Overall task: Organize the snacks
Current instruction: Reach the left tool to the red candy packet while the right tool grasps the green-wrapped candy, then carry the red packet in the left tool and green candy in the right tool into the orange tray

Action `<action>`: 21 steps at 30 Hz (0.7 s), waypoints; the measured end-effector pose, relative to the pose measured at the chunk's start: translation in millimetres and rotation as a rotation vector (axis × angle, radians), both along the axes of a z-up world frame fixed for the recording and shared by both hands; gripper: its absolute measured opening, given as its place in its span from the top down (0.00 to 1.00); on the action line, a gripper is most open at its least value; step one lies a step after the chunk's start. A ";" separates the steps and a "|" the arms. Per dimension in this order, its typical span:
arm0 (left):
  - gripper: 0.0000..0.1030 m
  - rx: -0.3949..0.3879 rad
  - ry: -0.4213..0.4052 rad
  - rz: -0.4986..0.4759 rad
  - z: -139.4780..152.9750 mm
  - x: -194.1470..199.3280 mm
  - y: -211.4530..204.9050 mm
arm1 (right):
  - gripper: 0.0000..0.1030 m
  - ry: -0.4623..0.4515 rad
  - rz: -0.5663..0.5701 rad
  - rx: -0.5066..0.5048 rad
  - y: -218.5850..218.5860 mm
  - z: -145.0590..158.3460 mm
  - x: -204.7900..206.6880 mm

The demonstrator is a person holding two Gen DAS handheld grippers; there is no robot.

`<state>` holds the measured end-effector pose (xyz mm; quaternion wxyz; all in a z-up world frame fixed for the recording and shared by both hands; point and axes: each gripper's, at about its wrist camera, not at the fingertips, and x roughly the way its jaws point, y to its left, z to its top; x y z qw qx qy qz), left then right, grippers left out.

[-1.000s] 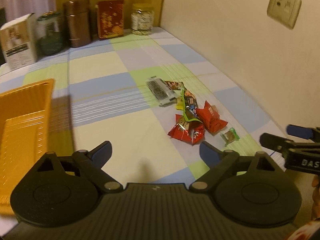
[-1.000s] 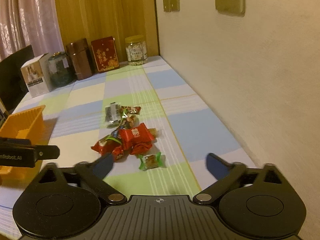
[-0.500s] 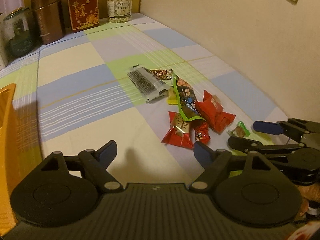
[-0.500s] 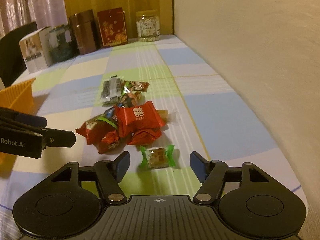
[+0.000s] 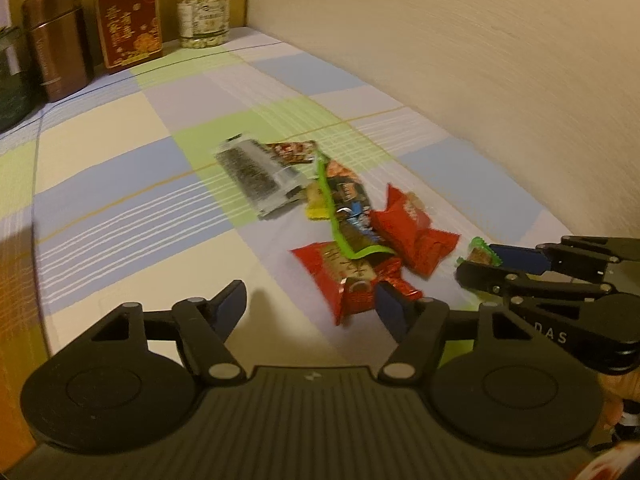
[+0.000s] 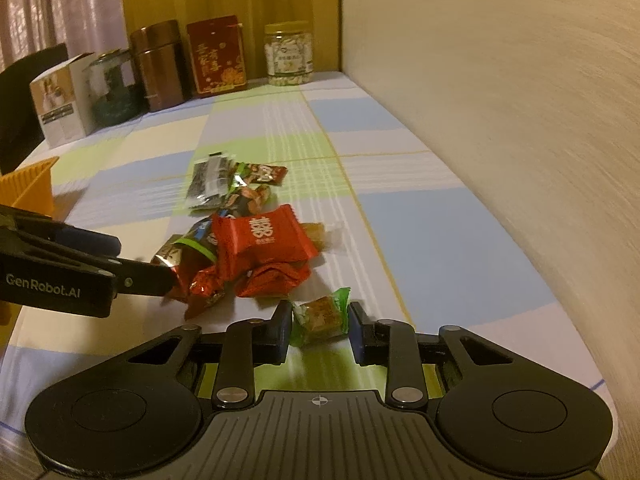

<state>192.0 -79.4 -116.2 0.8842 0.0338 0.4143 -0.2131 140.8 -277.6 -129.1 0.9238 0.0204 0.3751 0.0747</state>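
Right gripper [image 6: 318, 330] jaws straddle the green-wrapped candy [image 6: 320, 313], maybe just touching, not clamped. Squeeze mid-wrapper, lift straight up. Left gripper [image 5: 310, 306] is wide open beside the red snack packet [image 5: 347, 276]; orange tray [image 6: 30, 186] sits left.

Along the far edge of the checked tablecloth [image 6: 400, 216] stand a white box [image 6: 64, 110], a dark glass jar [image 6: 112, 92] — contents unclear — a copper tin [image 6: 158, 70], a red box [image 6: 218, 58] and a clear jar [image 6: 288, 54] — all upright.
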 end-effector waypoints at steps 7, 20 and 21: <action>0.36 -0.053 0.009 0.029 1.3 4.2 -4.3 | 0.71 0.000 -0.027 0.011 -8.0 2.4 -2.7; 0.74 -0.015 0.016 0.059 -11.4 15.1 -12.4 | 0.71 0.001 -0.034 0.018 -8.7 3.2 -1.5; 0.75 -0.008 0.015 0.058 -11.4 14.1 -12.7 | 0.71 0.001 -0.035 0.019 -8.4 3.9 -1.6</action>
